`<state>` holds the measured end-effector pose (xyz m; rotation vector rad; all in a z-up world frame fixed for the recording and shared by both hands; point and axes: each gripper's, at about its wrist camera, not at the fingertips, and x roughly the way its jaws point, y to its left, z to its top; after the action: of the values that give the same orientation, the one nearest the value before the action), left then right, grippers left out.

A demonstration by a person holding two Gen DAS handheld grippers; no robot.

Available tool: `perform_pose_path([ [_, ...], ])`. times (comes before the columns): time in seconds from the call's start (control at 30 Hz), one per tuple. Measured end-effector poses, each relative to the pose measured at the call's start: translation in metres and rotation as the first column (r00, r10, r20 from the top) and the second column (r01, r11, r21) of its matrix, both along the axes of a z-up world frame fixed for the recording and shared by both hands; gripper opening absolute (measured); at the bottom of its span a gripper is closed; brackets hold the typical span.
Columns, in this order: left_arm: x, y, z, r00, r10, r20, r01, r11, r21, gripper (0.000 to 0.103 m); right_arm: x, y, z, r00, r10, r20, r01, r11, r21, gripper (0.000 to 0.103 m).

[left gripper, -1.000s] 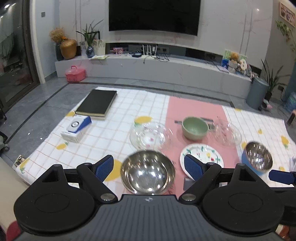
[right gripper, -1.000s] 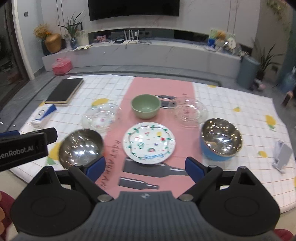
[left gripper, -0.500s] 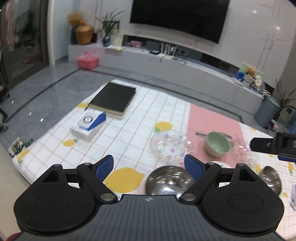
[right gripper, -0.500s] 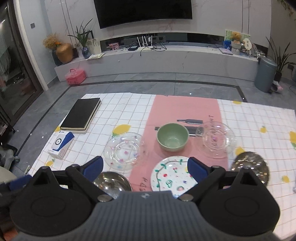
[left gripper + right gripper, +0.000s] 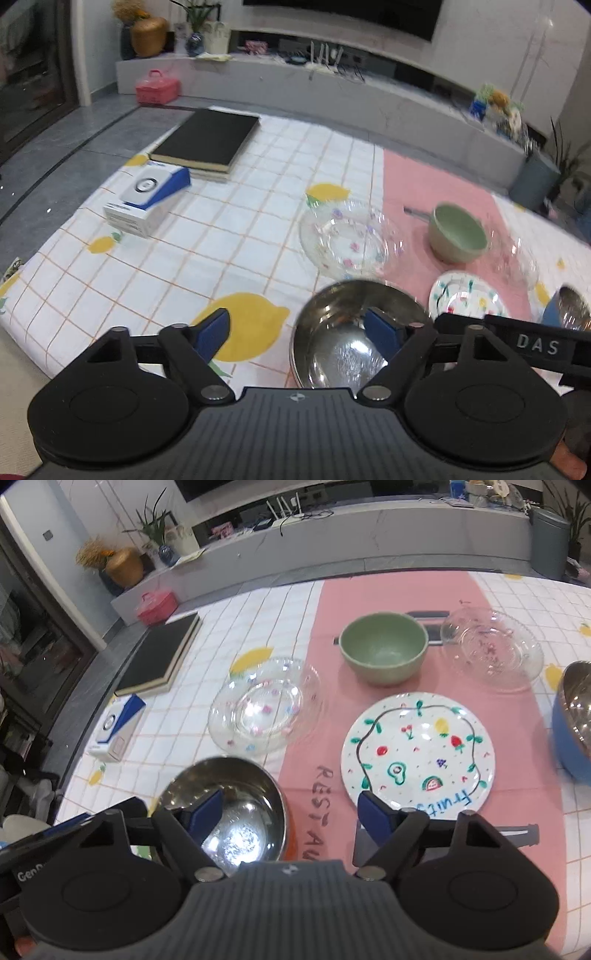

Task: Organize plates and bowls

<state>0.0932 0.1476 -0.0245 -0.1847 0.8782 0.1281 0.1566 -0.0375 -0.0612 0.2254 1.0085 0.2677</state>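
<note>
Left wrist view: left claw and right claw, both empty, just narrowing, straddle the steel bowl's rims.

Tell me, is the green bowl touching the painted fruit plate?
Apart. The right wrist view shows a strip of pink cloth between the green bowl and the painted fruit plate.

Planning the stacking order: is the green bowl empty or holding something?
Empty. The right wrist view looks into the green bowl, standing upright on the pink runner, and shows only its bare inside.
</note>
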Motion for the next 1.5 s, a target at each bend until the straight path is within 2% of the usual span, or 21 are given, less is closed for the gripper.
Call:
perform_pose_path([
  [0.07,0.005,-0.005,-0.008,0.999,-0.022,-0.033,0.023,0.999,0.024,0.084,0.001,0.003,-0.006,1.0,0.002,-0.006,-0.002,1.0,-0.021,0.07],
  [0.13,0.009,-0.008,-0.016,0.997,-0.042,-0.072,0.043,0.999,0.024,0.08,0.002,0.006,-0.015,1.0,0.007,-0.03,-0.008,0.999,-0.037,0.054],
  [0.2,0.011,-0.009,-0.023,0.992,-0.063,-0.105,0.064,0.998,0.002,0.066,0.002,0.008,-0.024,0.999,0.02,-0.047,-0.021,0.999,-0.024,0.05],
  [0.3,0.013,-0.013,-0.03,0.987,-0.087,-0.135,0.087,0.996,-0.007,0.058,0.003,0.013,-0.034,0.996,0.041,-0.079,-0.041,0.999,-0.003,0.038],
  [0.37,0.014,-0.015,-0.032,0.984,-0.091,-0.15,0.093,0.996,0.002,0.051,0.003,0.019,-0.039,0.994,0.062,-0.086,-0.063,0.998,-0.007,0.026],
  [0.43,0.016,-0.016,-0.034,0.983,-0.082,-0.165,0.087,0.996,0.02,0.045,0.001,0.023,-0.041,0.994,0.076,-0.081,-0.078,0.997,-0.021,0.02],
  [0.47,0.018,-0.015,-0.036,0.981,-0.081,-0.176,0.086,0.996,0.019,0.037,0.0,0.025,-0.041,0.994,0.08,-0.075,-0.082,0.996,-0.031,0.016],
  [0.53,0.019,-0.014,-0.039,0.98,-0.069,-0.189,0.076,0.997,0.031,0.029,-0.002,0.027,-0.041,0.995,0.083,-0.062,-0.086,0.995,-0.056,0.014],
  [0.6,0.019,-0.013,-0.04,0.981,-0.05,-0.189,0.061,0.997,0.054,0.013,-0.004,0.028,-0.04,0.995,0.087,-0.052,-0.091,0.993,-0.072,0.013],
  [0.63,0.019,-0.013,-0.04,0.981,-0.041,-0.19,0.054,0.996,0.064,0.01,-0.004,0.028,-0.04,0.995,0.091,-0.05,-0.095,0.992,-0.08,0.013],
  [0.77,0.019,-0.018,-0.036,0.982,-0.055,-0.179,0.072,0.993,0.09,0.009,-0.005,0.03,-0.039,0.994,0.095,-0.047,-0.1,0.989,-0.113,0.011],
  [0.9,0.017,-0.027,-0.029,0.987,-0.068,-0.148,0.088,0.987,0.132,0.009,-0.005,0.026,-0.035,0.996,0.083,-0.031,-0.086,0.991,-0.104,0.011],
  [1.23,0.008,-0.028,-0.004,0.996,-0.058,-0.066,0.061,0.997,0.046,0.009,-0.02,0.011,-0.006,0.998,0.039,0.04,-0.034,0.994,-0.108,0.01],
  [1.4,-0.004,-0.049,0.013,0.989,-0.148,-0.023,0.149,0.987,0.053,0.01,-0.033,-0.018,0.006,1.0,-0.017,0.007,0.018,0.998,-0.06,0.01],
  [1.5,-0.006,-0.061,0.013,0.979,-0.201,-0.026,0.201,0.979,0.033,0.01,-0.042,-0.032,0.013,0.999,-0.047,0.007,0.047,0.996,-0.077,0.01],
])
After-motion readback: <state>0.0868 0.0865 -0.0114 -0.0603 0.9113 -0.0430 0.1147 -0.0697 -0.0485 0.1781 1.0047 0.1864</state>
